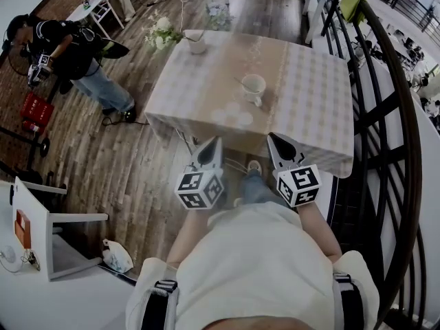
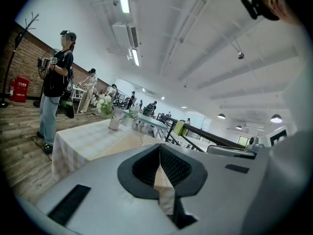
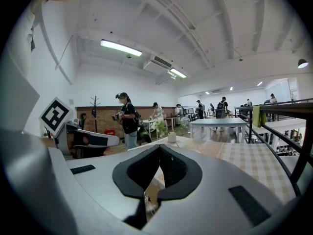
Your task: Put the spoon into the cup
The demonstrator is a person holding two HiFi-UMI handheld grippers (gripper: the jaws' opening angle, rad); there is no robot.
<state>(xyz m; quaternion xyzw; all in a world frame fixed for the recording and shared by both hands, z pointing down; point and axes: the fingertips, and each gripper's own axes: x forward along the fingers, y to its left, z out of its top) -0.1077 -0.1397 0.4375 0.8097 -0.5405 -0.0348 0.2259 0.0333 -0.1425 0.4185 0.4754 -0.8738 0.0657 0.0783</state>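
Closest to the head camera is the wearer's white shirt [image 1: 258,253]. Just past it, both tools are held out side by side and well apart, short of the near edge of the desk [image 1: 309,115]. The left gripper [image 1: 214,140] has its fingers [image 2: 176,168] pressed together at the tips with nothing between them. Its own view shows only a strip of the checked tablecloth [image 1: 316,81] through the gap behind the tips. The right gripper [image 1: 272,137] is the same, its fingers [image 3: 172,169] closed tip to tip on nothing. Each carries a marker cube [image 1: 200,189] at its rear.

On the desk, around the middle of the cloth, stands the white cup [image 1: 254,86], well apart from both grippers. A thin handle that looks like the spoon [image 1: 240,82] juts out over the cup's left rim, but it is too small to be sure.

At the far left corner of the desk sits a small vase [image 1: 196,45] with white flowers [image 1: 161,33]. A black railing [image 1: 388,115] runs along the right side. Beyond the desk on the wooden floor [image 1: 137,163], another person [image 1: 79,57] in a dark top stands holding similar gear.
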